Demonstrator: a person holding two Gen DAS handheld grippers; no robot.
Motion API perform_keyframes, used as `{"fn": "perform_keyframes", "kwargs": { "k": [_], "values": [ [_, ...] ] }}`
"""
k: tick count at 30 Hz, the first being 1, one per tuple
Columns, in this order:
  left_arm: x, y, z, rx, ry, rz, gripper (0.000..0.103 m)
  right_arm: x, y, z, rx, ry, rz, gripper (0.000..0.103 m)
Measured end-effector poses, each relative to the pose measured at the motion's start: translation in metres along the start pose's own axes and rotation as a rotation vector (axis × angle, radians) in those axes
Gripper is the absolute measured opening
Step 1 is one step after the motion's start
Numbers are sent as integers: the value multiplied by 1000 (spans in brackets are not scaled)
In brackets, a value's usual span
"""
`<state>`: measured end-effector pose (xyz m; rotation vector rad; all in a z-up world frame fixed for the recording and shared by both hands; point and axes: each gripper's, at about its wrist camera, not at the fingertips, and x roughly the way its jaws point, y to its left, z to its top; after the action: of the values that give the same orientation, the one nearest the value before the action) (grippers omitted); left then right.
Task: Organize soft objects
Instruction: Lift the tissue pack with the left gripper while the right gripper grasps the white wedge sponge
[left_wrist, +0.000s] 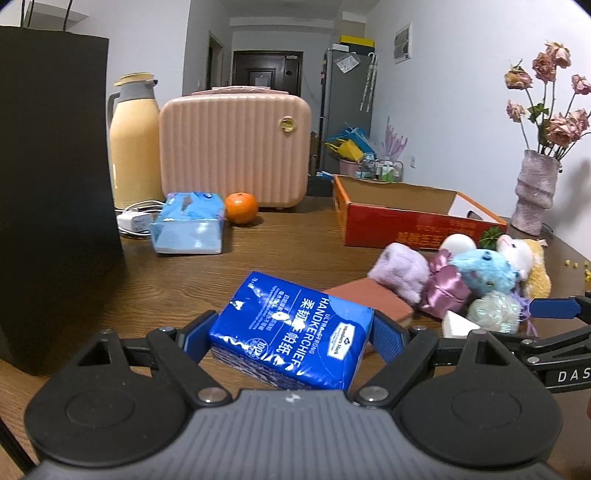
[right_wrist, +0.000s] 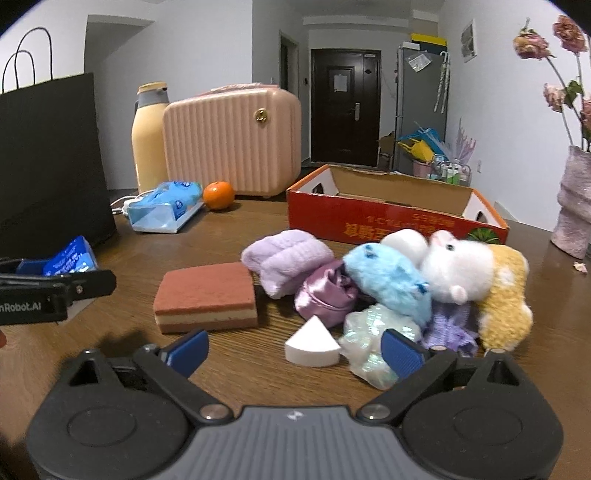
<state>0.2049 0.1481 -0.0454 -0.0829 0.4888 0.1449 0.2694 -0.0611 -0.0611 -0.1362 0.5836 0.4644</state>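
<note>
My left gripper (left_wrist: 291, 338) is shut on a blue handkerchief pack (left_wrist: 280, 314), its pads pressing both long sides, above the wooden table (left_wrist: 288, 251). In the right wrist view that pack (right_wrist: 70, 260) shows at the far left. My right gripper (right_wrist: 297, 350) stands open and low over the table, with a white wedge sponge (right_wrist: 314, 347) lying loose between its fingers. Just beyond are a brown layered sponge (right_wrist: 207, 299), a lilac plush (right_wrist: 288, 258), a purple satin pouch (right_wrist: 325, 295), a blue plush (right_wrist: 388, 277), a white plush (right_wrist: 458, 266), a yellow plush (right_wrist: 506, 306) and an iridescent ball (right_wrist: 369, 339).
An open red cardboard box (right_wrist: 388, 221) sits behind the pile. A light-blue tissue pack (right_wrist: 162, 210), an orange (right_wrist: 218, 195), a pink case (right_wrist: 232, 144) and a yellow flask (right_wrist: 149, 136) stand at the back. A black bag (right_wrist: 48, 158) rises at left, a vase (right_wrist: 574, 210) at right.
</note>
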Motion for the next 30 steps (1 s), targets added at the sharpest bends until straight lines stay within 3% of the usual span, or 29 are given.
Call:
{"fn": "perform_keyframes", "kwargs": {
  "k": [13,30],
  "values": [
    [18,30,8,7,-3,47,87,50,8,7,-26,70,-19,54],
    [38,47,7,-37,43,4,87,71,-1,1,-45,82,-71,51]
  ]
}}
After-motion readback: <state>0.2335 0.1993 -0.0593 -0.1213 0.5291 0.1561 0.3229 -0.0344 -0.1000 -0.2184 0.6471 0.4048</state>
